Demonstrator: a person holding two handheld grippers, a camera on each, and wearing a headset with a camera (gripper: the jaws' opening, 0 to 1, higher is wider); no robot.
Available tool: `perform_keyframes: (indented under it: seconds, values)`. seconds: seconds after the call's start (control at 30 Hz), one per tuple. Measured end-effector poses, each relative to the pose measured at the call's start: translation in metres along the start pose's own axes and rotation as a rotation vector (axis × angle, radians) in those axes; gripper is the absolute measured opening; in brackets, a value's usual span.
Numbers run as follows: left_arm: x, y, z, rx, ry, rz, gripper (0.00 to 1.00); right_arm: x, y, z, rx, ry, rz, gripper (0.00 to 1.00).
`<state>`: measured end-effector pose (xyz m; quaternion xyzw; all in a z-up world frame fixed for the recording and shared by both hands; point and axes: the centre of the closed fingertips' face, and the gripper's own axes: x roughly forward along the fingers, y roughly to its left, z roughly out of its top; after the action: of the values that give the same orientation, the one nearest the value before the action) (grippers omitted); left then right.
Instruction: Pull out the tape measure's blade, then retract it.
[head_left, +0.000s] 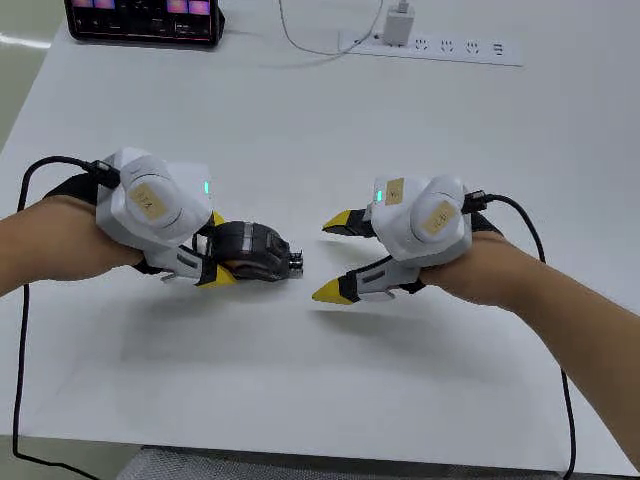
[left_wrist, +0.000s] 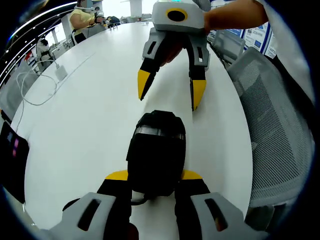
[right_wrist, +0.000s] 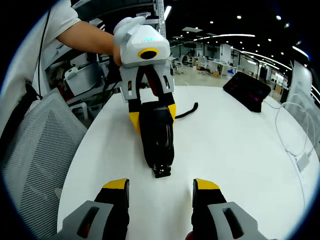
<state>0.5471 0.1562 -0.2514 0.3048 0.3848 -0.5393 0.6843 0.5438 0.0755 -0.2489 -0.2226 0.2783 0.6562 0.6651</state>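
Black tape measure (head_left: 255, 250) sits left of centre over white desk (head_left: 300, 390), clamped between left gripper (head_left: 220, 248) jaws. Blade tab (right_wrist: 161, 171) points at right gripper (head_left: 330, 257). Right gripper spread wide, tips near tab, not touching. Both hands low, forearms angled inward, grippers facing each other.

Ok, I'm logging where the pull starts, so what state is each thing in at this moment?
tape measure: blade fully retracted, hook at the case, pointing toward the right gripper.
left gripper: shut on the tape measure.
right gripper: open, not touching the hook.
power strip: white charger plugged in.
tablet: screen lit.
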Motion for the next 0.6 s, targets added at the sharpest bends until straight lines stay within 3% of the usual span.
perform_keyframes:
  seconds: [0.6]
  values:
    - [0.0, 0.0, 0.0, -0.009, -0.01, -0.002, 0.28, 0.018, -0.001, 0.001, -0.045, 0.005, 0.019, 0.3]
